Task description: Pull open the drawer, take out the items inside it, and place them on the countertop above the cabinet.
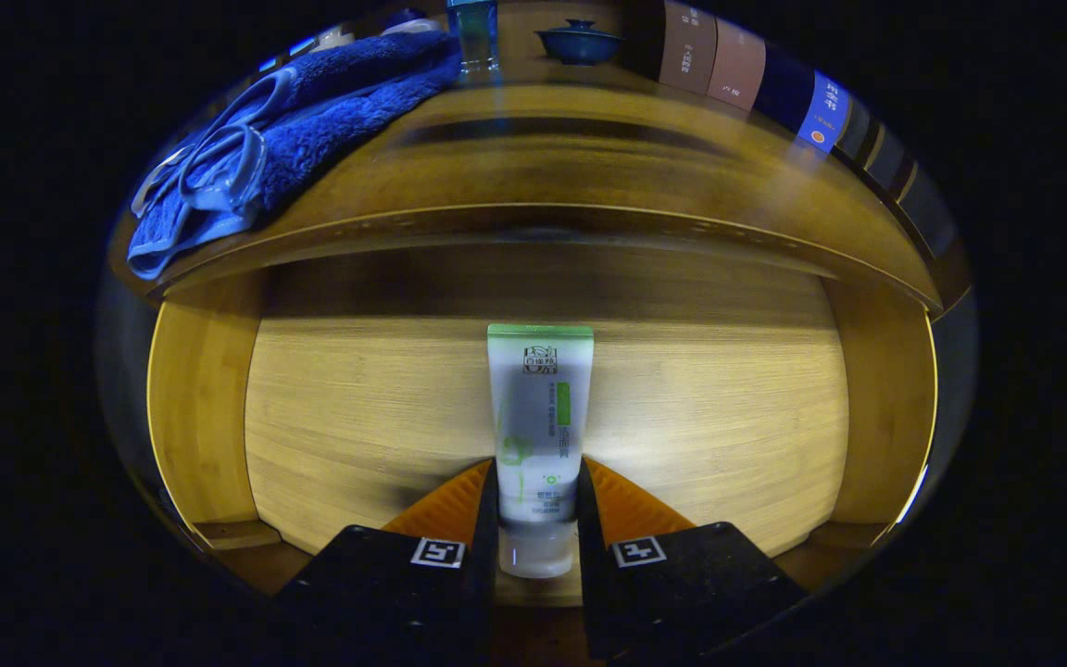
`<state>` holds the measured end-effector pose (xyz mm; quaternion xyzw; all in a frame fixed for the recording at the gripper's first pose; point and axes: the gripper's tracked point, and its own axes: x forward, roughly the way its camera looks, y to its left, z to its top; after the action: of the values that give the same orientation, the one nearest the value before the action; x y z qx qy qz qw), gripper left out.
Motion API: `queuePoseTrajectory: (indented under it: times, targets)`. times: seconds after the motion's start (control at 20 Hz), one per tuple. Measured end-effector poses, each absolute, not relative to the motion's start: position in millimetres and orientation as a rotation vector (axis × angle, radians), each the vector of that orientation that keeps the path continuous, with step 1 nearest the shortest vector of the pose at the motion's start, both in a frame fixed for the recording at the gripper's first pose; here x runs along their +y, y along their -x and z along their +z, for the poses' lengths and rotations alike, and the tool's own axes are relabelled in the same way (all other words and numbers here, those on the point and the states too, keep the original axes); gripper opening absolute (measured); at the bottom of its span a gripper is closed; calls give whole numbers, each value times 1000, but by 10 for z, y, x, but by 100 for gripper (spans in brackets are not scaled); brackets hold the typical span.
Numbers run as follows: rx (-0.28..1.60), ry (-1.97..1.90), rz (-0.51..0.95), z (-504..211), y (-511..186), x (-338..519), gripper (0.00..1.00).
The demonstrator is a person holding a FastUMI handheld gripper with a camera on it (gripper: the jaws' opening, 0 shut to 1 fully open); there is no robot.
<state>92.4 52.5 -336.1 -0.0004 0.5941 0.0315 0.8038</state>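
Note:
The wooden drawer (200,408) stands pulled open under the countertop (589,176). A white tube with a green end and green print (539,417) lies lengthwise over the drawer's pale wooden floor, its cap end toward me. My gripper (538,519) is shut on the tube near its cap, one finger pressing each side. The rest of the tube sticks out ahead of the fingers toward the drawer's back wall.
On the countertop lie a blue towel (330,111) with blue-handled scissors (219,167) on it, a clear bottle (475,37), a dark blue lidded bowl (578,42) and a row of books (774,83) along the back right.

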Motion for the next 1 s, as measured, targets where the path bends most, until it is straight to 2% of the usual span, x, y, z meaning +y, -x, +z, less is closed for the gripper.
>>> queuePoseTrajectory:
  times: [0.65,1.0]
  targets:
    - [1071,-157,96,-2380,-588,315,43]
    - [921,-140,114,-1703,-1246,284,43]
